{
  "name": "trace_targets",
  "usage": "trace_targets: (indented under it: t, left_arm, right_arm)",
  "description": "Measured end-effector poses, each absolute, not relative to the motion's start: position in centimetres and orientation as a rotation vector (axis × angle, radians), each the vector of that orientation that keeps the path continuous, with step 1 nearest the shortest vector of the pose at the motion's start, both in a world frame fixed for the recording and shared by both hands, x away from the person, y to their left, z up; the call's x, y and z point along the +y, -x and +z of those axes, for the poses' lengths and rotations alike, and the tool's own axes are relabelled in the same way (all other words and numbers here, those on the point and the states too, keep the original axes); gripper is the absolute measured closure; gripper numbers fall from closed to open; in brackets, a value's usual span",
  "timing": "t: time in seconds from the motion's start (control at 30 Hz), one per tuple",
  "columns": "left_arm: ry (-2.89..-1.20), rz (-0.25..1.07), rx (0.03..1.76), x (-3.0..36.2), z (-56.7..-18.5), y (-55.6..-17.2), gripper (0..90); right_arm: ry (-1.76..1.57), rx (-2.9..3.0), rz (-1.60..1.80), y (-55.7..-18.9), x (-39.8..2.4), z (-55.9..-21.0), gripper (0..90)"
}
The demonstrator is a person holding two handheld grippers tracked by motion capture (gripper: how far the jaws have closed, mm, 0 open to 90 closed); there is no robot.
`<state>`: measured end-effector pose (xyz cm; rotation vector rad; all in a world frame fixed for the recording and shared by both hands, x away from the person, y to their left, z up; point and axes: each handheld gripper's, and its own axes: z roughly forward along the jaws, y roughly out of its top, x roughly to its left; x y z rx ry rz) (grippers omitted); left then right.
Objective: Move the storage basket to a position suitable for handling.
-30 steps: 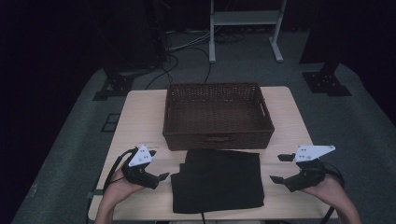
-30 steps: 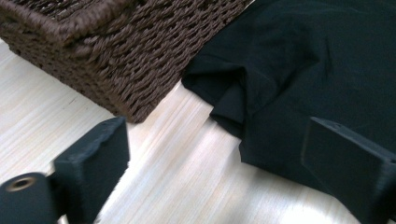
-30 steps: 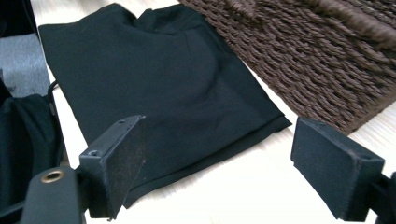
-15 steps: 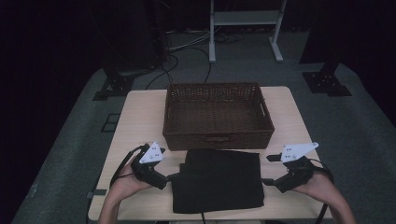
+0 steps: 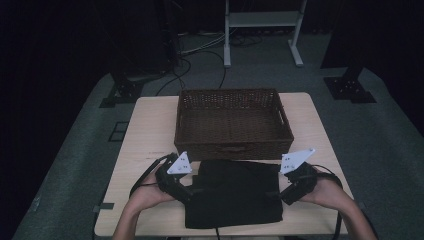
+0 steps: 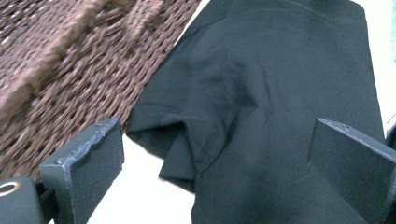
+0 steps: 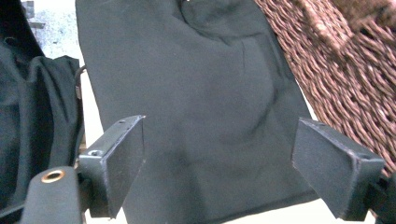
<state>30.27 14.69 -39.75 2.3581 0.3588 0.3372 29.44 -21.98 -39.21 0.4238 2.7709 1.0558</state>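
A folded black garment (image 5: 235,192) lies flat on the table's near half, just in front of a brown wicker basket (image 5: 232,122). My left gripper (image 5: 192,192) sits at the cloth's left edge, and my right gripper (image 5: 272,193) sits at its right edge. In the left gripper view the jaws stand wide apart over the garment (image 6: 261,116), with a folded sleeve flap between them and the basket wall (image 6: 60,70) at left. In the right gripper view the jaws are also spread over the garment (image 7: 196,102), with the basket (image 7: 341,70) at right. Neither holds anything.
The light wooden table (image 5: 145,130) has bare strips left and right of the basket. Beyond its far edge are a grey floor, cables and a white metal stand (image 5: 262,20). A dark cloth (image 7: 32,102) hangs past the near table edge in the right gripper view.
Both grippers have moved inward from beside the garment to its left and right edges. The garment and the basket have not moved.
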Motion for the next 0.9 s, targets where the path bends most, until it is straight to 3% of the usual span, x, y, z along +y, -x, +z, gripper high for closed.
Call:
trace_targets:
  t: [0.9]
  left_arm:
    - [-2.433,0.253,0.296,10.9,-41.6,-31.5,5.1]
  right_arm:
    - [-0.404,2.867,0.922,-31.9,-19.8,-41.9,16.8]
